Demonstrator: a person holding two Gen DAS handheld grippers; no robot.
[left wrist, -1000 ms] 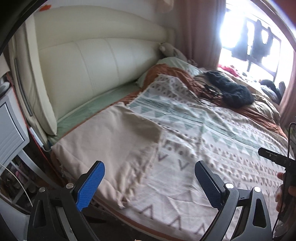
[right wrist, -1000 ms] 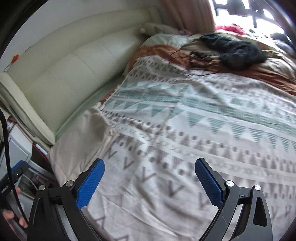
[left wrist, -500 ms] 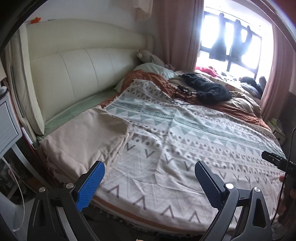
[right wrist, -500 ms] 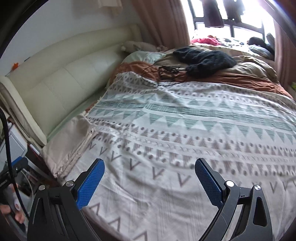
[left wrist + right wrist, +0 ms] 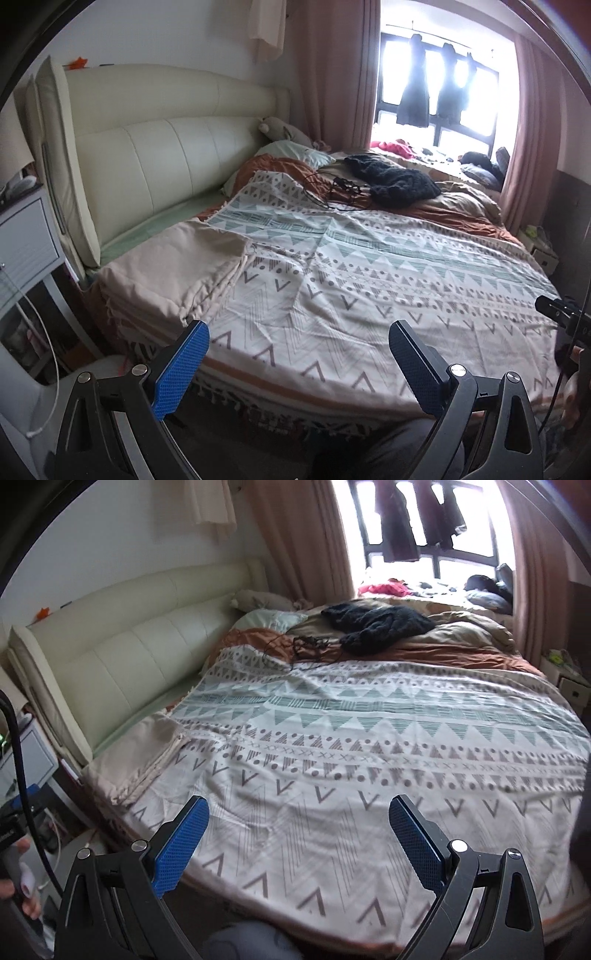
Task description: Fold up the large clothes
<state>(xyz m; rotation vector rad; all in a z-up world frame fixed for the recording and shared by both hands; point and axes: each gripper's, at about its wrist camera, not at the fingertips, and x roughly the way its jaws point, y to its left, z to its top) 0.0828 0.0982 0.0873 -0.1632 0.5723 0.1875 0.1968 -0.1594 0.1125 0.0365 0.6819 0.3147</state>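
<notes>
Left wrist view: the left gripper [image 5: 297, 345] hangs above the near edge of a bed, its blue-padded fingers [image 5: 181, 369] spread wide with nothing between them. A large patterned blanket [image 5: 369, 273] lies spread flat across most of the mattress, its grey chevrons and teal triangles running in bands from left to right and its fringed near edge draping over the bedside. A beige cloth [image 5: 173, 273], folded over in layers, lies at the near left corner, touching the blanket's left edge. A cream padded headboard [image 5: 155, 158] stands along the left. At the far side a dark knitted garment [image 5: 395, 181] rests on a rust-brown sheet [image 5: 450, 218], with a tangle of black cable [image 5: 332, 188] just beside it. Pink curtains [image 5: 332, 74] frame a bright window [image 5: 458, 110] where dark clothes hang. Part of the right gripper [image 5: 557, 314] shows at the far right edge.

Right wrist view: the right gripper [image 5: 297, 825] is likewise wide open and empty, poised over the blanket's [image 5: 369, 746] near edge. The beige cloth [image 5: 140, 753] sits to the left, the dark garment [image 5: 373, 627] far beyond on the rust-brown sheet [image 5: 424, 651]. At the left edge, a hand [image 5: 22, 882] grips the handle of the other gripper, a black cable [image 5: 22, 753] arcing above it.
</notes>
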